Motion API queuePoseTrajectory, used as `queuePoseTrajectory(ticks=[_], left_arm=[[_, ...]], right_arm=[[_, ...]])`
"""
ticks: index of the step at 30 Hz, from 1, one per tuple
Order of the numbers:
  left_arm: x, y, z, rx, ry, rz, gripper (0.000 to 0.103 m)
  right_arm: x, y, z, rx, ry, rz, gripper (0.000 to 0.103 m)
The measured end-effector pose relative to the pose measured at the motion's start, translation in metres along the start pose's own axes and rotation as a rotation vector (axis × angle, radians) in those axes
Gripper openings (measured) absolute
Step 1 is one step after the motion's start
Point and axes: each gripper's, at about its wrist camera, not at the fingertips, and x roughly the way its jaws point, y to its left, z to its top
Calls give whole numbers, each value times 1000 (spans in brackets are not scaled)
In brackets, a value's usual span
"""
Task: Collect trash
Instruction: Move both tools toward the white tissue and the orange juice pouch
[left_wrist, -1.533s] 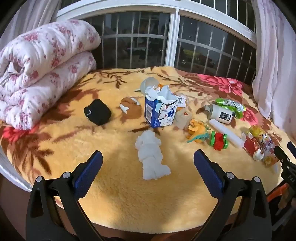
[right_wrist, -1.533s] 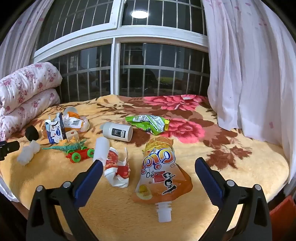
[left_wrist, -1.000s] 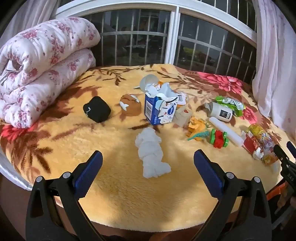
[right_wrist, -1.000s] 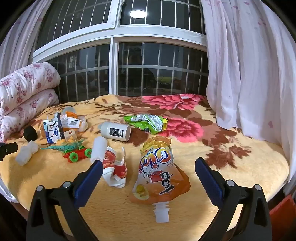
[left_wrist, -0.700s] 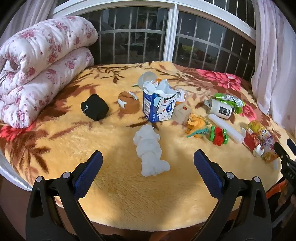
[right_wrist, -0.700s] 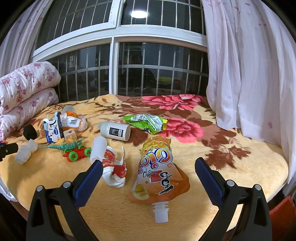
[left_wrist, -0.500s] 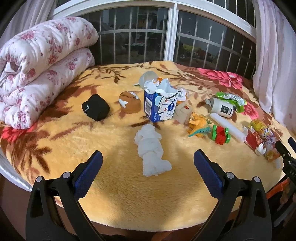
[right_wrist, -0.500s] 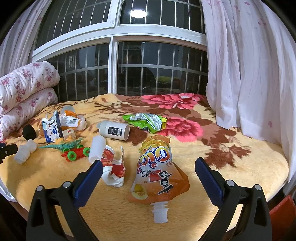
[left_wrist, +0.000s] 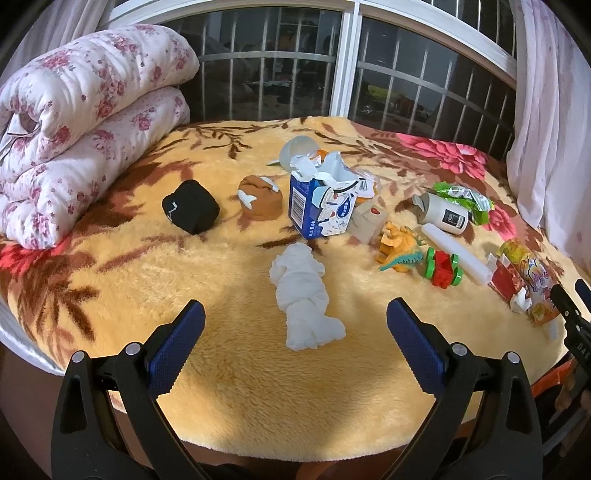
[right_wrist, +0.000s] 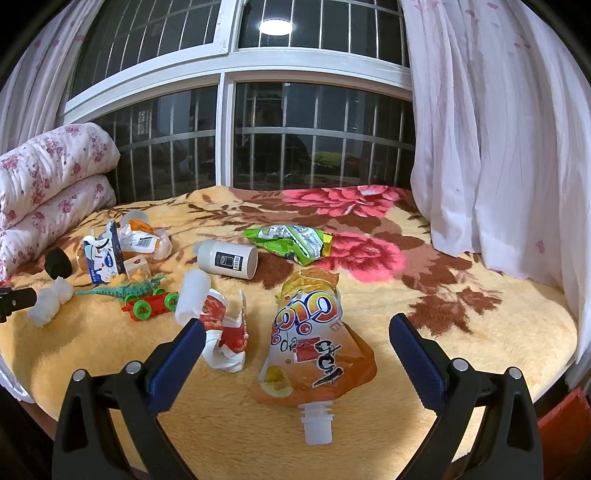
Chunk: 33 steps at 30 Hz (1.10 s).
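A crumpled white tissue lies on the yellow floral blanket just ahead of my open left gripper. Behind it stands a torn blue milk carton. In the right wrist view an orange drink pouch with a white spout lies between the fingers of my open right gripper. To its left are a red and white wrapper, a white tube, a white bottle and a green snack bag. Neither gripper holds anything.
A folded floral quilt is stacked at the left. A black pouch, a brown lump, a dinosaur toy and a red toy car lie among the litter. Barred windows and a curtain stand behind the bed.
Both views shift only slightly. The left gripper has drifted a little over the bed; the right gripper has eased closer to the orange pouch. Both stay open.
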Motion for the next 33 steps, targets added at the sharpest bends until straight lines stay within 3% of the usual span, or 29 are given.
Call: queuePoseTrajectory(ticks=[33], left_arm=[[11,-4,-1,0,23,25,96]], right_arm=[[3,-12,-2,32,3,-7,98]])
